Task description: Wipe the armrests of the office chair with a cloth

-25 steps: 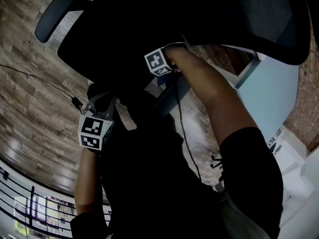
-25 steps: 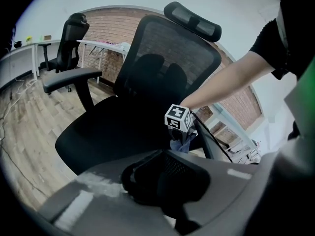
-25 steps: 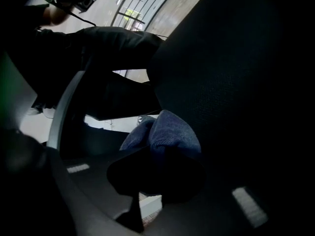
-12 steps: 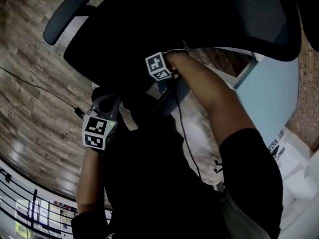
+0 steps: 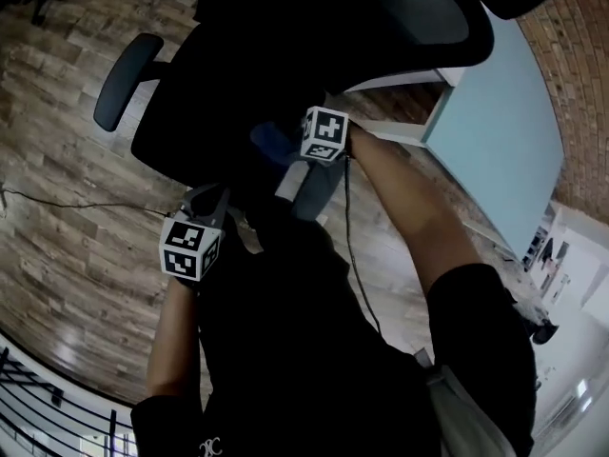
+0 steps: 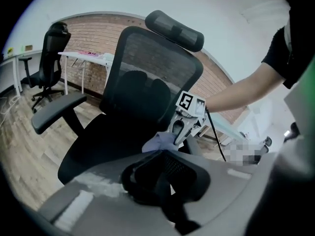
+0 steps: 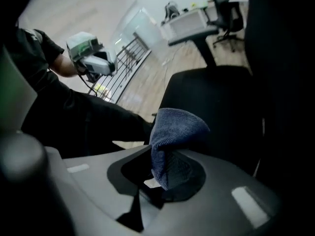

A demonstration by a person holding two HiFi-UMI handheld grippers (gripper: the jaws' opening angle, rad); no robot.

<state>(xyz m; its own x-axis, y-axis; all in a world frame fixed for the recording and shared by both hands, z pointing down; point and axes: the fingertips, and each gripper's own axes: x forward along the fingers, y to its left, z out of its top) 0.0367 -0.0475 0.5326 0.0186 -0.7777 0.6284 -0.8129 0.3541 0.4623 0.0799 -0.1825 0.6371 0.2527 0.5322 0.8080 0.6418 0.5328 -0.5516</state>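
The black office chair (image 5: 238, 74) fills the upper head view; its left armrest (image 5: 128, 79) sticks out to the left. My right gripper (image 5: 285, 150) is over the chair's right side, shut on a blue cloth (image 5: 269, 141). The right gripper view shows the cloth (image 7: 174, 127) bunched up out of the right gripper (image 7: 165, 171), with the dark seat (image 7: 211, 102) behind. From the left gripper view the cloth (image 6: 160, 142) hangs under the right gripper (image 6: 179, 132) beside the mesh back (image 6: 147, 68). My left gripper (image 5: 205, 198) hangs back near my body, shut on nothing.
A light blue table (image 5: 495, 112) stands right of the chair. A thin cable (image 5: 76, 203) lies on the wooden floor (image 5: 57, 255). A second black chair (image 6: 51, 58) and a white desk (image 6: 83, 58) stand by the brick wall. A railing (image 7: 123, 63) runs behind me.
The head view has swung, so the chair sits further up and the left armrest lower. The blue cloth now shows beside the right gripper. The left gripper has barely moved.
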